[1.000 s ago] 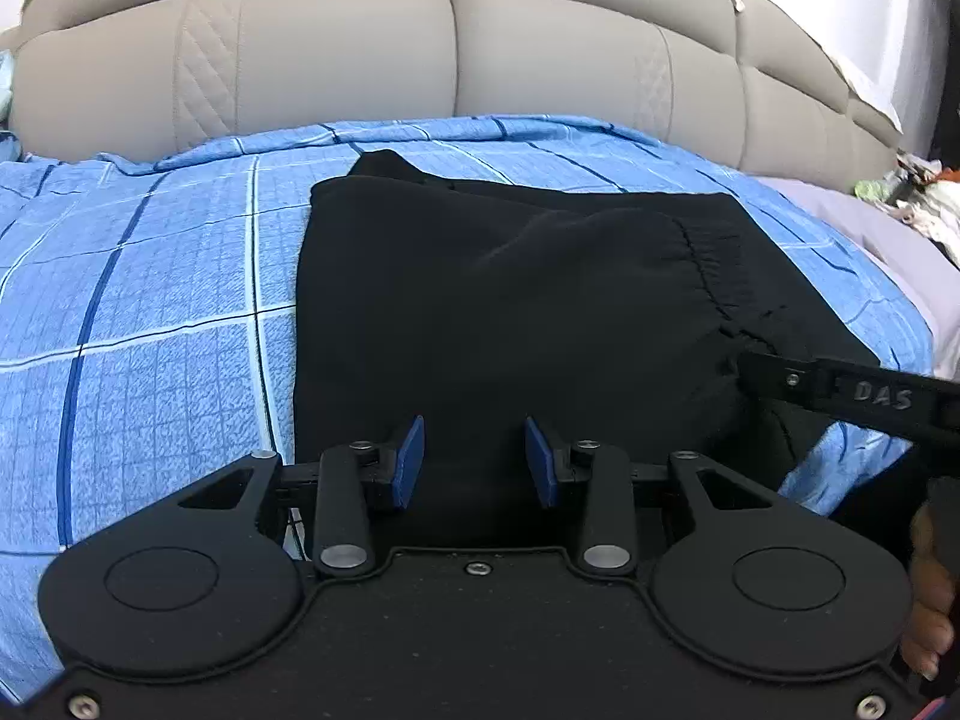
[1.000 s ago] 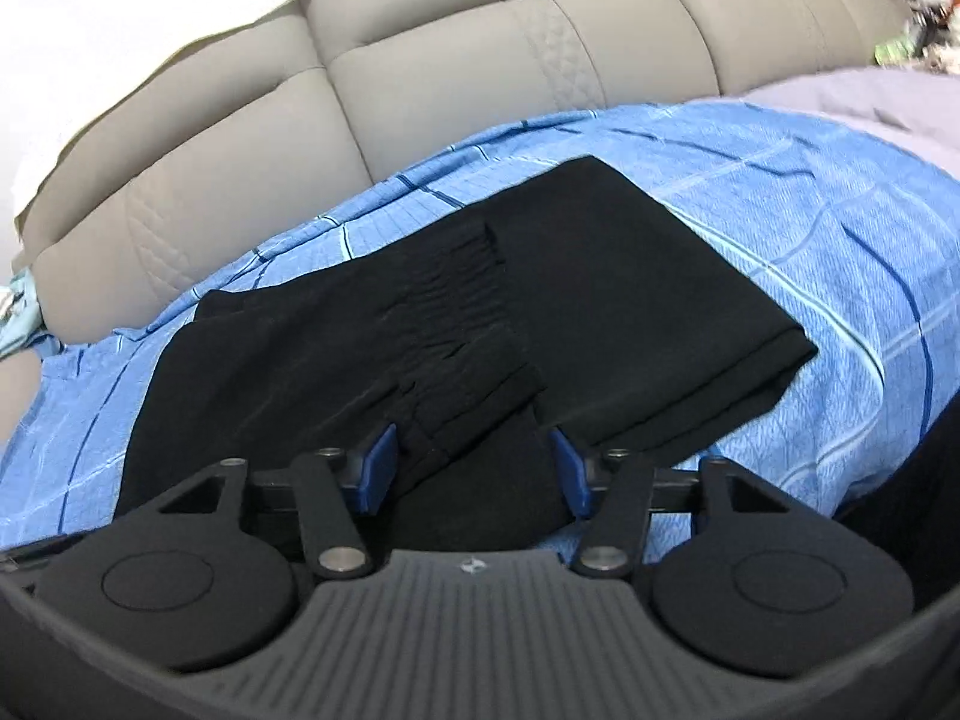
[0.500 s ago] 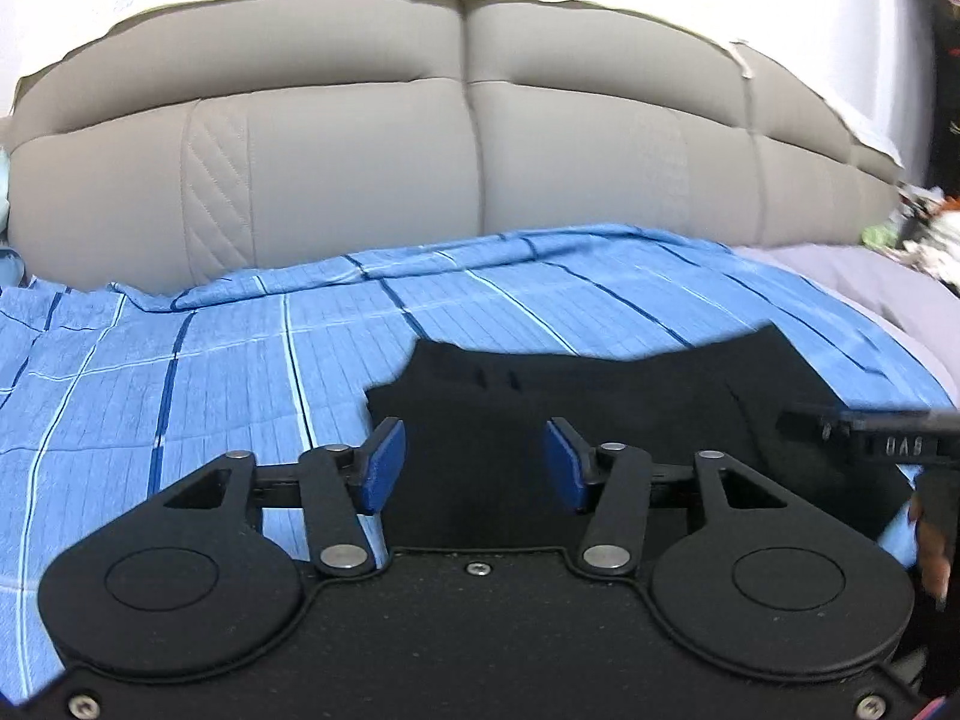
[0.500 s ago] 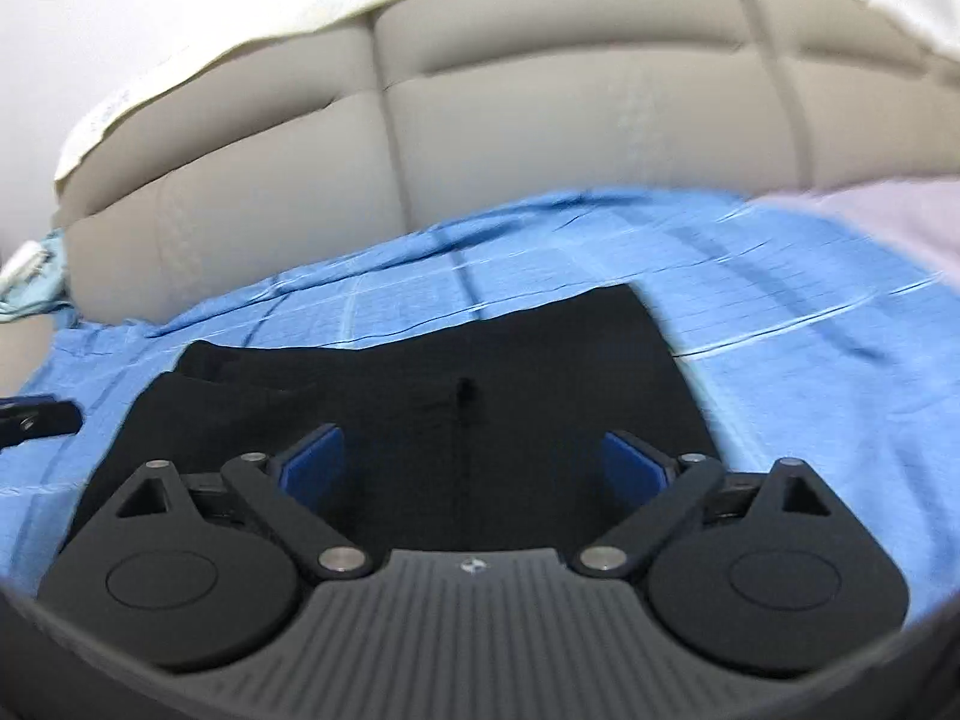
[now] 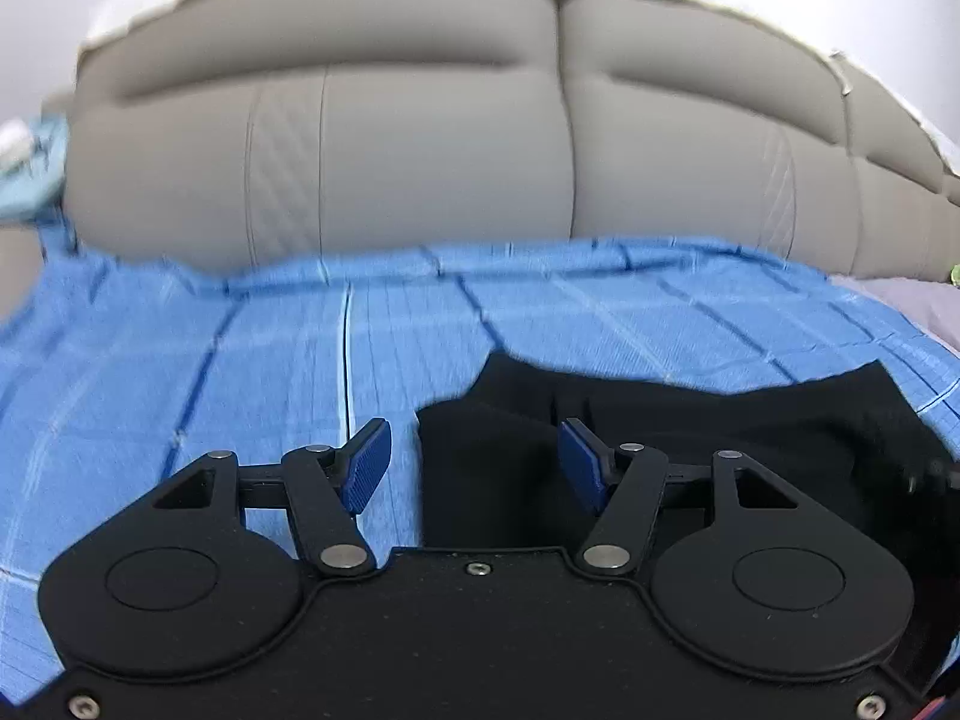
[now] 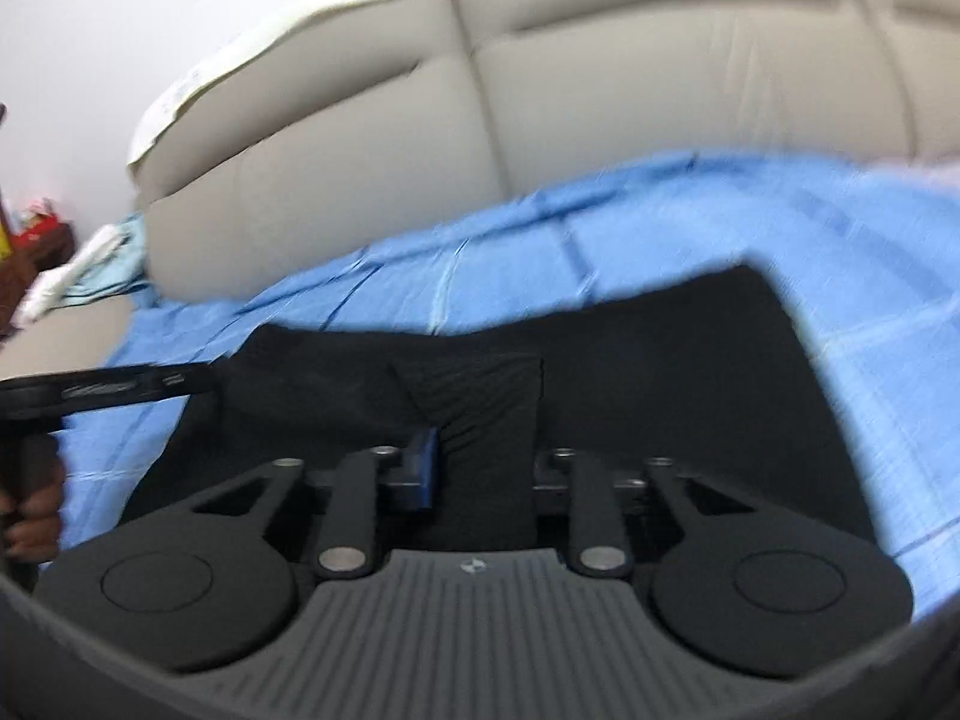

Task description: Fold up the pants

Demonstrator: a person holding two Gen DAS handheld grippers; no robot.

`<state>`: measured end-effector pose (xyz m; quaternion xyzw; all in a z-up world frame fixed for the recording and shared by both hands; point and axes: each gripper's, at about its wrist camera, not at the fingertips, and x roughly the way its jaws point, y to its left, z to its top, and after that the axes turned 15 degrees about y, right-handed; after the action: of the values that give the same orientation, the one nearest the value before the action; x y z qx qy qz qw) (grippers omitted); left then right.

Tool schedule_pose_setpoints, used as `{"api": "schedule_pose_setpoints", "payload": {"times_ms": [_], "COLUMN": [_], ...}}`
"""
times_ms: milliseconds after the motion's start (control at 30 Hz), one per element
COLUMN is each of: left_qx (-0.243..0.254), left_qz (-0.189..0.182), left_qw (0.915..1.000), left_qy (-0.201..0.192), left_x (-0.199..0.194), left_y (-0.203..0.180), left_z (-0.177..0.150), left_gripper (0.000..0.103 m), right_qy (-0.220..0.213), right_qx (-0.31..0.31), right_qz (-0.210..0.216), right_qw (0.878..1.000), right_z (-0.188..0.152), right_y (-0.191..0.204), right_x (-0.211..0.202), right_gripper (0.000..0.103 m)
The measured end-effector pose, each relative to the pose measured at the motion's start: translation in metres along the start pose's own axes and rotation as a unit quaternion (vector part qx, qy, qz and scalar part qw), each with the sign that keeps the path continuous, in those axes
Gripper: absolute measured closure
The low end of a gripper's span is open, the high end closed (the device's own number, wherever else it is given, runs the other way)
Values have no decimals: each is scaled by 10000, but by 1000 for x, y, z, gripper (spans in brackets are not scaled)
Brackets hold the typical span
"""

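Between the right jaws: a raised fold of the black pants [image 6: 480, 396], ribbed waistband cloth by the look; right gripper [image 6: 480, 468] closing on it, pads apparently pressing.
Ahead of the left jaws: pants edge [image 5: 660, 420] on the blue plaid bedsheet [image 5: 240, 360]; left gripper [image 5: 474, 462] released and opening, nothing clasped.
Beyond both: grey padded headboard [image 5: 450, 150].
Step, judged: regrasp for a further fold, pants already partly folded.
Next move: left pinch on the near pants edge, then both lifted together, level, to keep the layers aligned.
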<state>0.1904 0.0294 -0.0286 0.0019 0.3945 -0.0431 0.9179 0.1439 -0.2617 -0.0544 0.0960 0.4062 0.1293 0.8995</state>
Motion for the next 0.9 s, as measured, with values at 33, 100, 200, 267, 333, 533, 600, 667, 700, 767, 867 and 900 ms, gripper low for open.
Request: {"api": "schedule_pose_setpoints", "payload": {"times_ms": [33, 100, 200, 267, 333, 533, 600, 667, 700, 767, 867, 900], "left_qx": [51, 146, 318, 358, 326, 196, 121, 44, 6, -40, -116, -155], "left_qz": [-15, -176, -288, -237, -252, -197, -325, -437, -509, -652, -963, -1107], "left_qw": [9999, 9993, 9987, 9989, 9991, 9991, 9981, 9972, 9965, 9948, 9901, 9874], "left_qy": [-112, -288, -262, -197, -33, 333, 503, 611, 670, 785, 1019, 1117], "left_x": [-5, -11, -3, 7, 17, 38, 39, 41, 43, 45, 52, 55], "left_y": [-4, -11, -27, -38, -46, -48, -41, -34, -30, -26, -20, -19], "left_z": [-1, -2, -1, 0, 1, 4, 6, 9, 11, 15, 21, 22], "left_gripper": [43, 43, 43, 44, 44, 43, 41, 37, 35, 33, 33, 33], "right_qy": [-121, -308, -519, -610, -626, -101, 1, 103, 212, 447, 774, 839], "right_qx": [-33, -189, -335, -305, -305, -156, -101, 1, 110, 324, 703, 842], "right_qz": [-165, -575, -1237, -1551, -1804, -1880, -1838, -1824, -1721, -1445, -898, -675], "right_qw": [9998, 9977, 9904, 9855, 9811, 9820, 9829, 9832, 9848, 9880, 9905, 9906], "right_z": [4, 15, 28, 35, 39, 49, 49, 51, 53, 56, 59, 60], "right_y": [0, -1, -10, -22, -33, -64, -69, -83, -91, -108, -132, -139], "right_x": [-4, -10, -16, -16, -14, 5, 3, -3, -4, -3, 0, 1], "right_gripper": [80, 80, 81, 81, 79, 44, 32, 24, 21, 18, 13, 11]}}
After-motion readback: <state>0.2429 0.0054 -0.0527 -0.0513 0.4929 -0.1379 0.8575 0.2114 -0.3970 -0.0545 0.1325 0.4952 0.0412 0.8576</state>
